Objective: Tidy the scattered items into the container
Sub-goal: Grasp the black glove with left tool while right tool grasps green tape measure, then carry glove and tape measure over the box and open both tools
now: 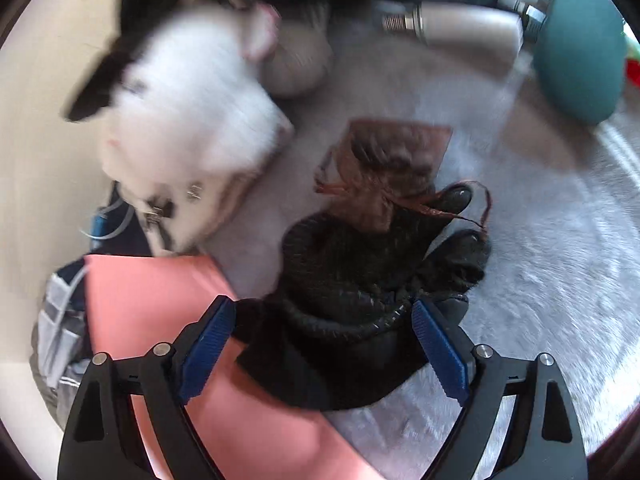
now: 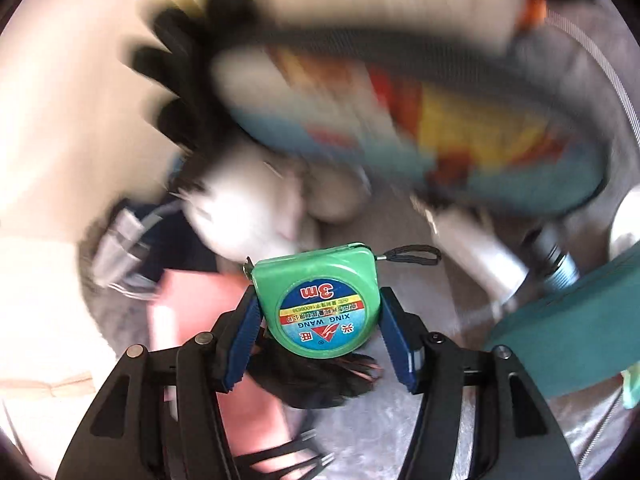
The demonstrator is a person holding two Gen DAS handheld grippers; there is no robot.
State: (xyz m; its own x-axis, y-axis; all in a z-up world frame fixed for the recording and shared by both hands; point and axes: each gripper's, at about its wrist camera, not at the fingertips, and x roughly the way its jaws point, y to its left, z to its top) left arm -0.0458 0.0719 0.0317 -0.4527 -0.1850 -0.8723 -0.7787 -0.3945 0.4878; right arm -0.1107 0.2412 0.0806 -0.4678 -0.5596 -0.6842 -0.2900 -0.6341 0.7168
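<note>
My right gripper (image 2: 318,298) is shut on a green tape measure (image 2: 320,280) with a round "3m" label, held above the clutter. My left gripper (image 1: 322,306) is open, its blue pads either side of a black knitted piece (image 1: 344,264) that lies on the grey fuzzy surface (image 1: 540,280). The pads do not press on it. A brown drawstring pouch (image 1: 384,160) lies just beyond the black piece. The same black piece (image 2: 312,380) shows below the tape measure in the right wrist view. Which item is the container I cannot tell.
A pink flat sheet (image 1: 152,300) lies at the left under the left fingers. A blurred white soft item (image 1: 192,108) sits beyond it. A teal rounded object (image 1: 580,48) and a silver cylinder (image 1: 460,26) lie at the far right. A colourful bag (image 2: 440,120) is at the back.
</note>
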